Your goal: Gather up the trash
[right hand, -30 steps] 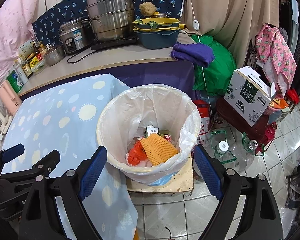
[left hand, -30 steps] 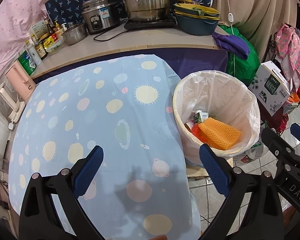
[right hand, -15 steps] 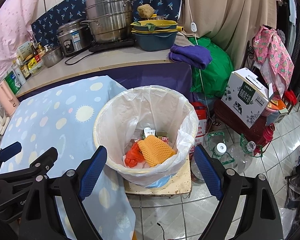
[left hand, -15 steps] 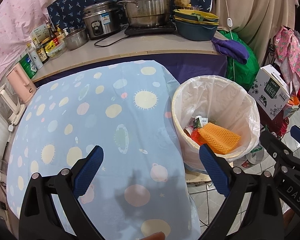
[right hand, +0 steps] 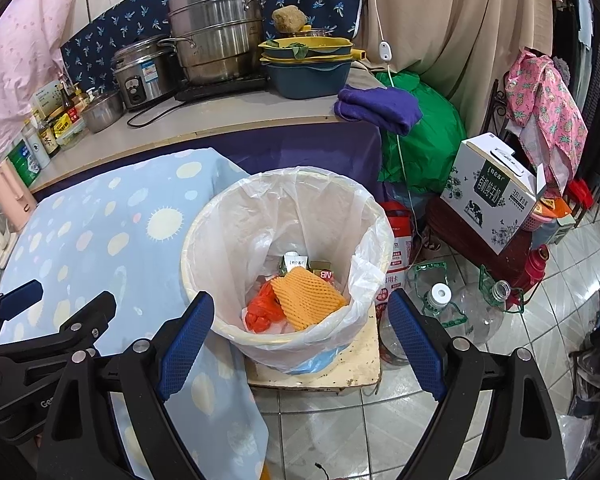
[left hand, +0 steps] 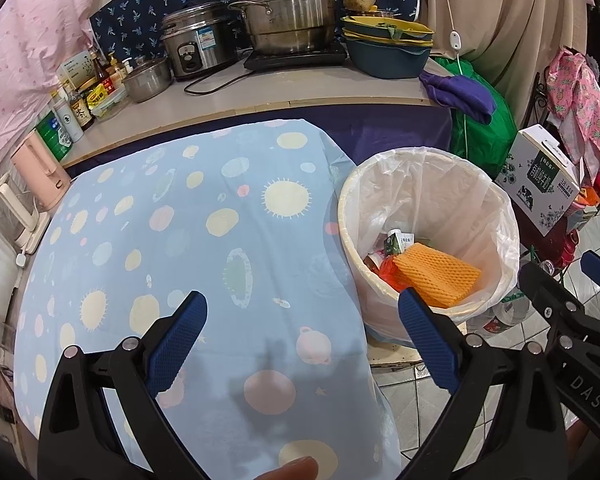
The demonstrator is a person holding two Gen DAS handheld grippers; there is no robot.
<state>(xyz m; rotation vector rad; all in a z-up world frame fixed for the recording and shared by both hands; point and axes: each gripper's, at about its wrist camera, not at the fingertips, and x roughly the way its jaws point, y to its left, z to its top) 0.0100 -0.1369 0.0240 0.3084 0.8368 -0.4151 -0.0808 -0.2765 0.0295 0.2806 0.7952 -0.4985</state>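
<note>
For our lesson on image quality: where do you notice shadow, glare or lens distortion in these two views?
Left wrist view: gripper shadow on the tablecloth, counter edge bowed by fisheye. Right wrist view: glare on floor tiles, steel pots reflecting light, dark corners.

Light-blue tablecloth with pale yellow suns and pink dots [left hand: 220,216] showing ahead of left claw; orange foam netting [right hand: 306,296] lying in white-lined round bin [right hand: 228,224] ahead of right claw.
</note>
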